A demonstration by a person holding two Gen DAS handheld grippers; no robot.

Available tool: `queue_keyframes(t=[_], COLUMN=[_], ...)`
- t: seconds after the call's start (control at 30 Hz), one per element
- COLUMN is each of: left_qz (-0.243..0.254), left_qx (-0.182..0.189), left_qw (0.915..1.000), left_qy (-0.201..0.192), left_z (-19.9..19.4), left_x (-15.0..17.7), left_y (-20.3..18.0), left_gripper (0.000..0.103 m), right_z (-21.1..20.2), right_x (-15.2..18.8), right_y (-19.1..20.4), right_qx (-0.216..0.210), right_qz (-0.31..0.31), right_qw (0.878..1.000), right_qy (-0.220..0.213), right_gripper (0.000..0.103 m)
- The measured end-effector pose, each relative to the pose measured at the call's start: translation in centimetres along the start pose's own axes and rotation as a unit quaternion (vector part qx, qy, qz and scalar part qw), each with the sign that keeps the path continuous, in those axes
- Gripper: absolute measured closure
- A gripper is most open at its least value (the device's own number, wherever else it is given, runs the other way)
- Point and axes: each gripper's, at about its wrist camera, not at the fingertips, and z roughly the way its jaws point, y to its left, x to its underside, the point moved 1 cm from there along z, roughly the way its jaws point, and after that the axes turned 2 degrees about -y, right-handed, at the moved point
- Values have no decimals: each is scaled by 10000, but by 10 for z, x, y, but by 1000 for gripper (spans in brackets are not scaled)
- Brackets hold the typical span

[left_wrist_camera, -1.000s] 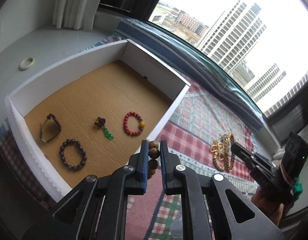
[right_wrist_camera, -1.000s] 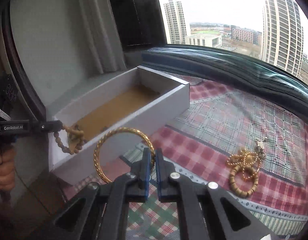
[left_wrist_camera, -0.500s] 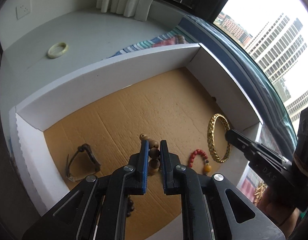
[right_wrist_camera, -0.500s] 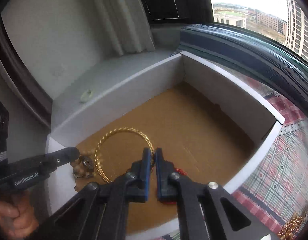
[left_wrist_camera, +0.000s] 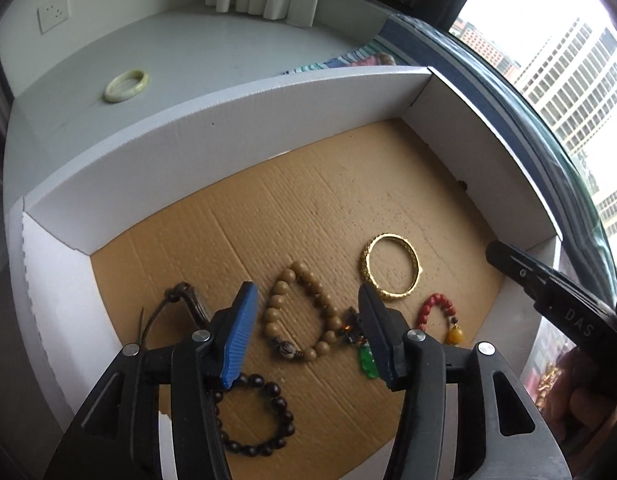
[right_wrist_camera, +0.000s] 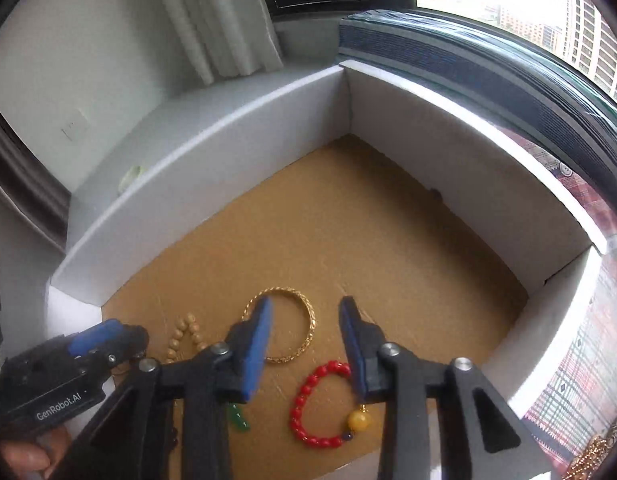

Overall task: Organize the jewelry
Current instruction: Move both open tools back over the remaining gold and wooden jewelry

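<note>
A white box (left_wrist_camera: 228, 136) with a cardboard floor holds the jewelry. My left gripper (left_wrist_camera: 306, 294) hangs over a tan bead bracelet (left_wrist_camera: 278, 288) that lies flat on the floor. Its jaws are opening and do not touch the beads. My right gripper (right_wrist_camera: 306, 304) hovers above a gold bangle (right_wrist_camera: 309, 320), also lying loose on the floor, with its jaws opening too. The gold bangle (left_wrist_camera: 388, 295) rests just right of the tan beads. A red bead bracelet (right_wrist_camera: 298, 404), a green pendant (right_wrist_camera: 238, 420) and a dark bead bracelet (left_wrist_camera: 280, 402) lie nearby.
A dark cord piece (left_wrist_camera: 180, 300) lies at the box's left. A pale jade bangle (left_wrist_camera: 116, 94) sits on the grey sill behind the box. More gold jewelry (right_wrist_camera: 592, 456) lies on the checked cloth (right_wrist_camera: 588, 360) outside. The box's far half is bare cardboard.
Both grippers came down into the box and opened. The tan bead bracelet and the gold bangle, held before, now lie on the cardboard floor.
</note>
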Motion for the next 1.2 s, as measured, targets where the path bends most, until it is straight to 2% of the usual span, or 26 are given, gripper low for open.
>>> queue_keyframes(t=[0.1, 0.17, 0.3, 0.53, 0.73, 0.9, 1.0, 1.1, 1.2], left_qz=[315, 565, 1101, 1934, 2588, 2959, 3079, 3172, 3272], left_qx=[88, 179, 399, 1139, 1653, 1784, 1827, 1804, 1753], left_qw=[9992, 9973, 9910, 9734, 9516, 9384, 9337, 9310, 9285], left_qy=[-231, -423, -649, -462, -119, 5, 25, 40, 32], left_z=[-25, -47, -82, -118, -129, -128, -128, -125, -123], left_x=[17, 36, 82, 169, 239, 280, 299, 308, 315], left_y=[-14, -25, -54, -109, -156, -187, -201, -211, -219], left_gripper=[44, 38, 30, 25, 23, 23, 23, 23, 23], right_z=[-28, -51, -103, -182, -234, -271, -293, -310, -321], right_x=[15, 30, 77, 182, 285, 361, 392, 410, 419], right_y=[-4, -6, -11, -41, -76, -110, -123, -133, -137], right_qx=[96, 266, 656, 1134, 1716, 2335, 2802, 3185, 3339], right_qz=[31, 46, 11, 374, 699, 1296, 1584, 1740, 1777], right_qw=[9996, 9984, 9938, 9868, 9774, 9587, 9418, 9265, 9199], right_qy=[-274, -496, -896, -1096, -1018, -976, -973, -994, -1038], right_gripper=[63, 56, 45, 41, 41, 41, 41, 41, 41])
